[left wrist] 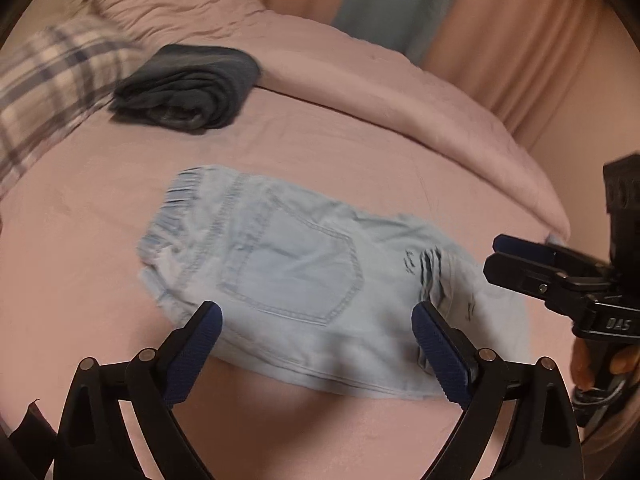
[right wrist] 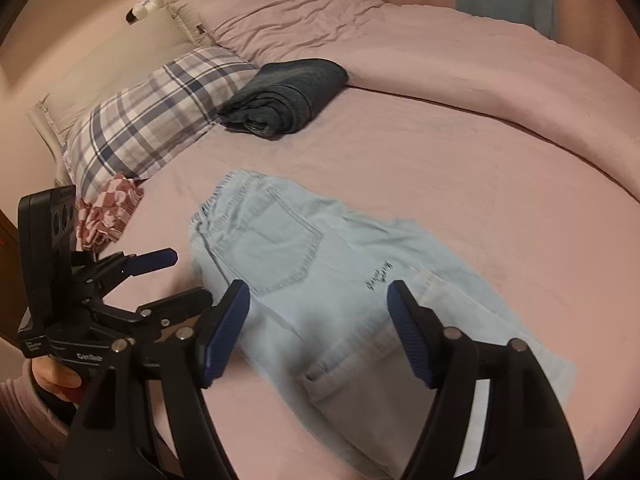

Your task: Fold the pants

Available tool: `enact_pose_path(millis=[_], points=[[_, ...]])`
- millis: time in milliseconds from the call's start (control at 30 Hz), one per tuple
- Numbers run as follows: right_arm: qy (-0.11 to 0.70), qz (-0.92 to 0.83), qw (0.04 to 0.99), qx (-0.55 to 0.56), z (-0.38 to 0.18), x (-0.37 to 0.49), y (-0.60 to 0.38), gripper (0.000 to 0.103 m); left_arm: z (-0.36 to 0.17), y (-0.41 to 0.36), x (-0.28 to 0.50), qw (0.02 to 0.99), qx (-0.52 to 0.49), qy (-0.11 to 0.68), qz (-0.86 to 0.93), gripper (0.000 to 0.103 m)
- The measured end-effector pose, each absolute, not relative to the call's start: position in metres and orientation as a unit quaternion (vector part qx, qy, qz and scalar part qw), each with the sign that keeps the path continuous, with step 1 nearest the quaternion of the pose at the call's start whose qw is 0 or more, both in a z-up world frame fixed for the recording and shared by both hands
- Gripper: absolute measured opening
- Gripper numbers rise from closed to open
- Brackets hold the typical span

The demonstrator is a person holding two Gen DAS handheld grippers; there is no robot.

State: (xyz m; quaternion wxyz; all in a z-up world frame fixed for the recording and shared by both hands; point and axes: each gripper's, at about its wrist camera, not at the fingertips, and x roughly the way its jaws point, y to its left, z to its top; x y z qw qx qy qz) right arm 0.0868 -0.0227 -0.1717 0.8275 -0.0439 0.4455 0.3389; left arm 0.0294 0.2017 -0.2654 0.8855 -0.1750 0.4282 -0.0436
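Left gripper [left wrist: 316, 344] spread wide, nothing between the blue pads [left wrist: 196, 350], hanging above the near edge of the pale denim pants [left wrist: 288, 264]. Right gripper [right wrist: 318, 332] likewise parted and empty, poised over the same garment. Pants lying flat on the pink sheet [left wrist: 360, 152], already doubled over on themselves, back pocket [left wrist: 292, 268] facing up just ahead of the left fingertips, elastic waistband [left wrist: 188, 196] ahead and to the left, small dark print [right wrist: 380, 274] just ahead of the right jaws.

Judged by look: soft, light denim, limp enough to sag when lifted, thick enough at the seams and waistband to hold a crease and give the pads a sure bite. Not fragile, not slippery on the sheet. Best taken at two corners of one short end, pinching all layers together so the under layer does not trail behind.

Left view only: the far right end of the pants, close to the right gripper's fingertips, and a thumb on that tool's handle. Right view only: the checked pink cloth [right wrist: 108, 212] beyond the left gripper, the whole plaid pillow [right wrist: 152, 120], soft toys [right wrist: 152, 0] at the headboard, a pink sleeve [right wrist: 16, 408] at lower left. Both views: a folded dark garment [right wrist: 284, 96] well ahead, apart from the pants.
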Motion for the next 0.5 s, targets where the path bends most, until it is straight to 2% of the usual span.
enact_pose_path(millis=[300,500], points=[[0.453,0.406,0.787,-0.103,-0.176,0.139,0.049,0.075,-0.308,0.286,0.032,0.856,-0.274,0.436,0.040,0.096],[0.491,0.470,0.723,-0.125,-0.207,0.193,0.124,0.075,-0.329,0.299,0.047,0.838,-0.310,0.447,0.049,0.096]])
